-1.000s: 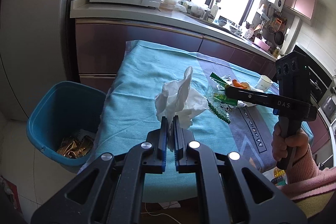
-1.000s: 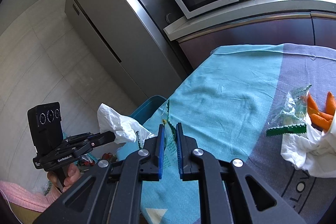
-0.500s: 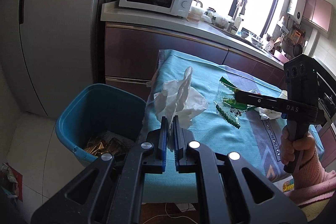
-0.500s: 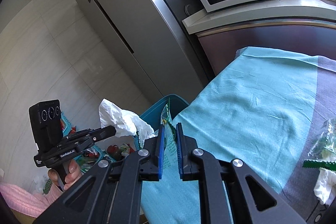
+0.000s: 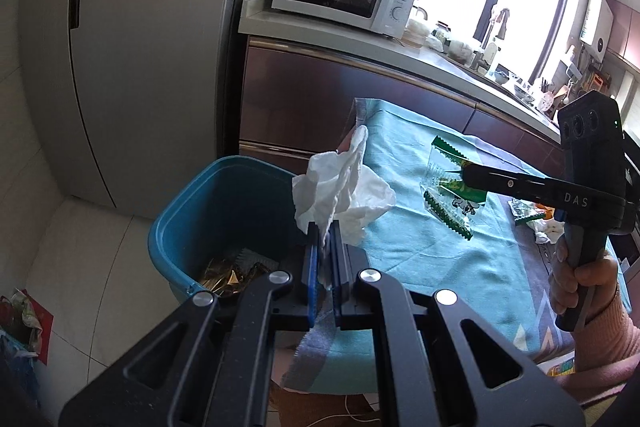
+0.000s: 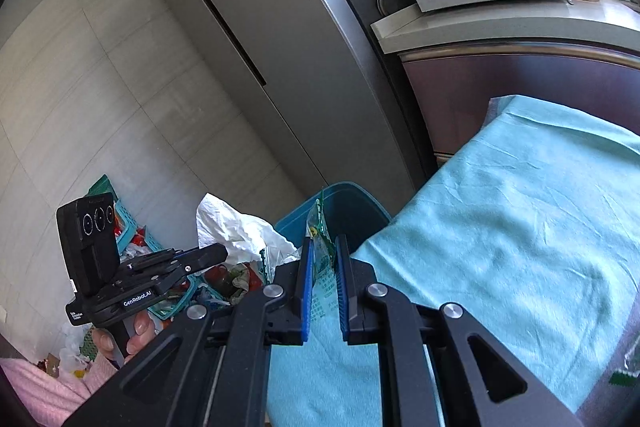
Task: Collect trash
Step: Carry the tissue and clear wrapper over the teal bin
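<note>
Left gripper (image 5: 325,247) is clamped nearly closed on a crumpled white tissue (image 5: 340,187). The tissue's lower edge is pinched between the blue pads (image 5: 312,267); the rest bunches up above the fingertips, over the table's near-left corner and next to the rim of the blue bin (image 5: 192,203). The bin stands on the floor against the table's left edge, with gold wrappers (image 5: 228,269) at its bottom.

Right gripper (image 6: 324,259) is also almost closed, pinching a clear wrapper with green print (image 6: 320,247). The wrapper stands upright between the pads and pokes out above the fingertips, in front of the bin's rim (image 6: 360,191) at the left edge of the teal tablecloth (image 6: 520,219). More trash lies at the table's right edge (image 5: 536,223).
</note>
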`<action>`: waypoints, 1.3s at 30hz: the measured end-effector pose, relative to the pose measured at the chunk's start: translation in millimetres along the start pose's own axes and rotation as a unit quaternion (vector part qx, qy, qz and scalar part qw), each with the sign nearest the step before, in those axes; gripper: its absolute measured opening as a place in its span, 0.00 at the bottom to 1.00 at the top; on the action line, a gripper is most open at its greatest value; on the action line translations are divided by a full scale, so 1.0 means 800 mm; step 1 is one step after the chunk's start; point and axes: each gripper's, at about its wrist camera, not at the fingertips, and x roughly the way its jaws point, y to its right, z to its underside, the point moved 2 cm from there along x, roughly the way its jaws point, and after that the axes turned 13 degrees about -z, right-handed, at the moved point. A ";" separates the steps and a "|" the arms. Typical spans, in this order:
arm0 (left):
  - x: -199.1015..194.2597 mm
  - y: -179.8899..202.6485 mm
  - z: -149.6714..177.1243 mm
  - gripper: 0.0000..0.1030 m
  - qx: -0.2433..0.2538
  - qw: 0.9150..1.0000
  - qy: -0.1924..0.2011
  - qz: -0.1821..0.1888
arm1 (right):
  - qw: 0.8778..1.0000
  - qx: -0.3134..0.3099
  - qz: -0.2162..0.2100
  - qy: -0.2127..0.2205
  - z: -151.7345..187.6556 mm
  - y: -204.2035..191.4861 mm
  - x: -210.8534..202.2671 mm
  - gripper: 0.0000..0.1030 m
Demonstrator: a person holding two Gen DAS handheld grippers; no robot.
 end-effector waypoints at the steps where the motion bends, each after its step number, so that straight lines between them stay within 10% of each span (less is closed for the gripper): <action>1: 0.003 -0.005 0.000 0.06 -0.002 1.000 -0.001 -0.004 | 1.000 -0.002 0.001 -0.003 -0.002 -0.001 0.005 0.09; 39: 0.121 -0.050 0.012 0.06 -0.047 0.994 -0.074 -0.063 | 0.993 0.020 0.056 -0.100 -0.019 0.033 0.161 0.10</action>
